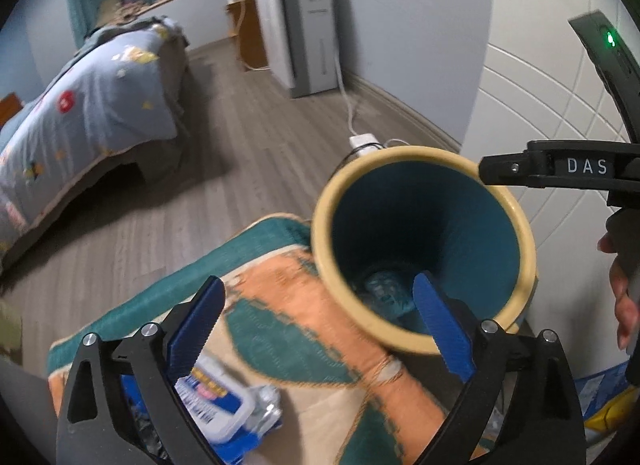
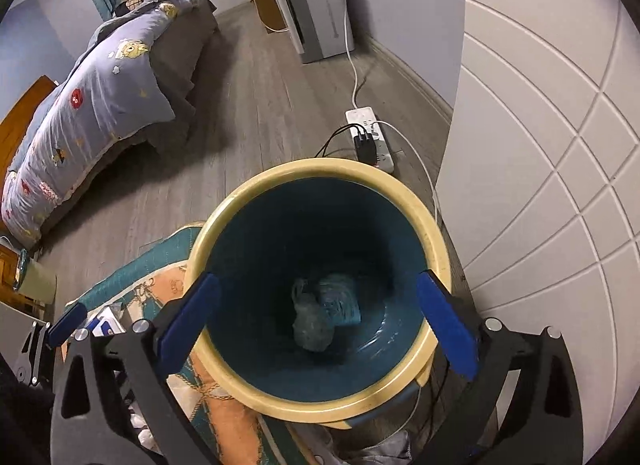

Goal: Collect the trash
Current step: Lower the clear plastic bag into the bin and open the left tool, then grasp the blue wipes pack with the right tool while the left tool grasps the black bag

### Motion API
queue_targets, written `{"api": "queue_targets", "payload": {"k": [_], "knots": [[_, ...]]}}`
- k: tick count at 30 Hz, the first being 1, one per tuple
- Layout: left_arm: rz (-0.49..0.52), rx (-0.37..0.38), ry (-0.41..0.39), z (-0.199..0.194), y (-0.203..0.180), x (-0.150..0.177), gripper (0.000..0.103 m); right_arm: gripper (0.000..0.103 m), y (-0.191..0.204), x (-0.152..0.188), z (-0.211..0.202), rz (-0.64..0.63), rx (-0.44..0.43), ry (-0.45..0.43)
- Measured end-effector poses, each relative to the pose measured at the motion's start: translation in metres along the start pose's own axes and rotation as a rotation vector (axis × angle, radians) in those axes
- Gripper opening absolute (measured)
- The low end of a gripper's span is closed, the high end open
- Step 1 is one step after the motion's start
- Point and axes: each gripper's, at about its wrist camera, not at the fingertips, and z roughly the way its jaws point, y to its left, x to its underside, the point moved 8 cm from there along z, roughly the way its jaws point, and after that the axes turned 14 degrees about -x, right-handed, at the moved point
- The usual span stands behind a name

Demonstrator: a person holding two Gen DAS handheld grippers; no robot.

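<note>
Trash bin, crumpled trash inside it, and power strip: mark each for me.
Trash bin (image 2: 400, 185): right wrist view, on its cream rim.
Crumpled trash (image 2: 316, 325): right wrist view, on the grey wad at the bottom.
Power strip (image 2: 362, 117): right wrist view, on its white top.

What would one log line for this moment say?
right claw: open, empty, over cream-rimmed teal plastic bin | bin: crumpled wrappers at bottom | left claw: open, empty | blue-and-white packet: on patterned rug

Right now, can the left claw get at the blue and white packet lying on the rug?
Probably yes. The left claw is open and empty, and the packet lies uncovered on the rug just below it, beside the bin.
</note>
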Motion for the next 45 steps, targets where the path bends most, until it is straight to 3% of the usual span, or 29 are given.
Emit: {"api": "queue_targets", "payload": {"k": [7,15,25,30,34,45], "knots": [[-0.071,-0.042,-0.012,-0.036,0.06,0.013,0.095,0.097,0.029,0.005,0.002,-0.051,-0.002,0.018],[-0.131,-0.128,-0.015,-0.076,0.141,0.037,0.096,0.097,0.095,0.011,0.001,-0.147,-0.052,0.019],[-0.33,-0.217,0.018,-0.092,0.236,0.1,0.097,0.097,0.165,0.041,0.019,-0.298,-0.056,0.077],[-0.328,-0.253,0.028,-0.09,0.259,0.116,0.097,0.097,0.19,0.062,0.038,-0.313,-0.069,0.13],[-0.33,-0.235,0.038,-0.087,0.266,0.124,0.097,0.097,0.21,0.077,0.052,-0.314,-0.094,0.157],[-0.312,-0.212,0.116,-0.063,0.265,0.146,0.097,0.097,0.256,0.124,0.095,-0.48,-0.061,0.263]]}}
